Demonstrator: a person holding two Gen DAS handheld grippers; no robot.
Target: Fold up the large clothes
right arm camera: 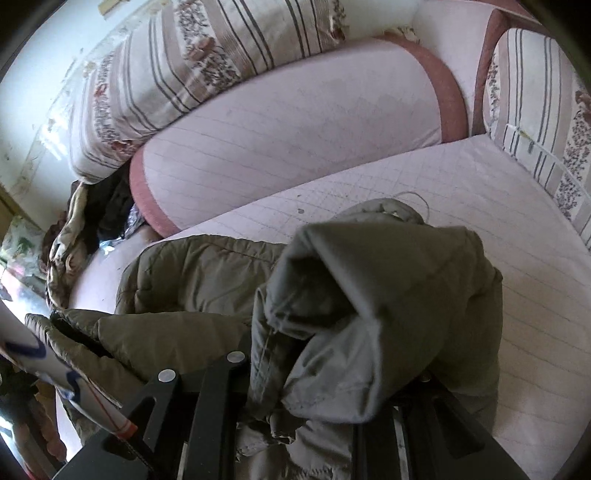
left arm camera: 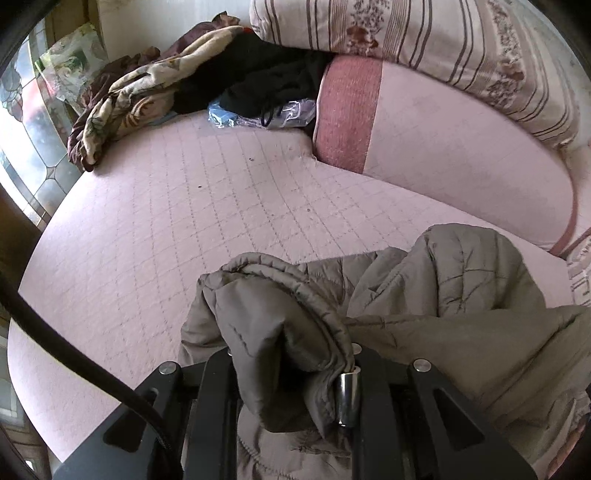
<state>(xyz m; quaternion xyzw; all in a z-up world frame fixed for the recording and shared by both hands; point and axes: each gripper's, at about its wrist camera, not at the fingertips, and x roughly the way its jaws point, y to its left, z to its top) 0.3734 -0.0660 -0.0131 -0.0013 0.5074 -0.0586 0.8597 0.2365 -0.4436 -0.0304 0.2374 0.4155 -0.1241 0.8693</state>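
An olive-grey padded jacket [left arm camera: 443, 295] lies bunched on the pink quilted bed [left arm camera: 166, 221]. My left gripper [left arm camera: 291, 391] is shut on a folded edge of the jacket, which bulges up between the jaws and hides the fingertips. In the right wrist view the jacket [right arm camera: 207, 280] spreads to the left, and my right gripper [right arm camera: 314, 376] is shut on another thick fold of it, lifted above the bed [right arm camera: 517, 240]. Its fingertips are hidden by the cloth.
A long pink bolster [left arm camera: 461, 147] and striped floral cushions [left arm camera: 424, 33] line the back. A heap of blankets and dark clothes [left arm camera: 177, 85] with a plastic bag [left arm camera: 258, 114] sits at the far left corner by a stained-glass window [left arm camera: 26, 110]. Another striped cushion [right arm camera: 535, 110] stands at the right.
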